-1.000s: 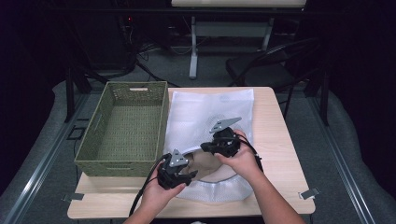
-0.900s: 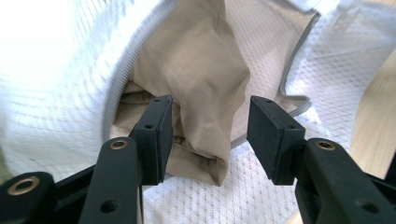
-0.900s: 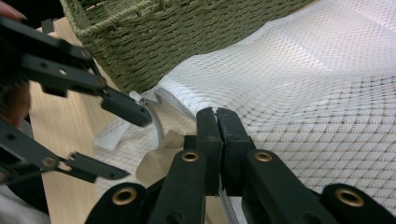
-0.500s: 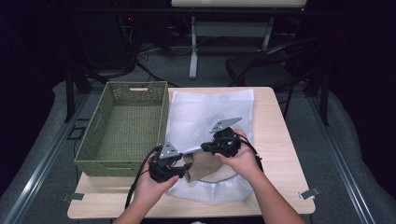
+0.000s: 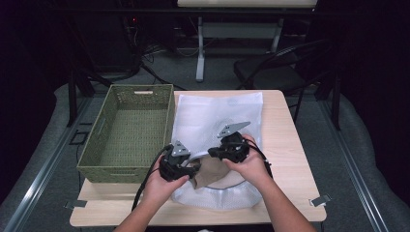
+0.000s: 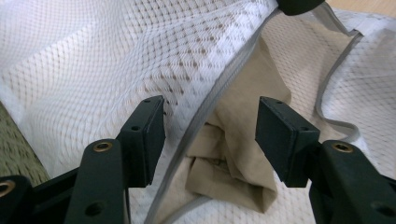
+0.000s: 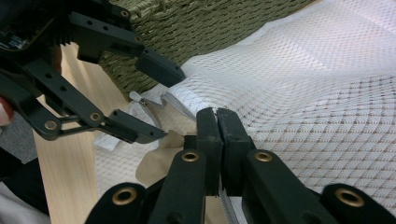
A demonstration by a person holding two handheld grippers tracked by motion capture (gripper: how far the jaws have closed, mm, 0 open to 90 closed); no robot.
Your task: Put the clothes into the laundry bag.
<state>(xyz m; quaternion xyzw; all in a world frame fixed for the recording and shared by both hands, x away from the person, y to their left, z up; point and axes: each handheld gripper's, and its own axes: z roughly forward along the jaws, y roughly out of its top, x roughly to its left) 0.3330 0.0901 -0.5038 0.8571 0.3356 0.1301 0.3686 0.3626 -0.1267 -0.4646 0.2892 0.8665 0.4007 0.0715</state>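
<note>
While your left hand sits near the table's [image 5: 295, 145] front edge, the green woven basket [image 5: 128, 130] stands along the left edge, well clear of both tools. Just right of it lies the white mesh laundry bag [image 5: 217, 113], spread from the back edge toward the front, its mouth facing you near the front edge. Your left gripper [image 6: 210, 135] points into that mouth with its jaws spread; they have just been opening, and the pads press on nothing, though the bag's grey zipper rim [image 6: 219, 102] and the beige cloth [image 6: 243, 154] lie between them. That cloth is bunched in the bag's mouth, part tucked under the mesh, part poking out toward the front edge. To its right, your right gripper [image 7: 217, 140] has its jaws pressed together, pinching the bag's rim and holding the upper layer of mesh lifted off the cloth.
</note>
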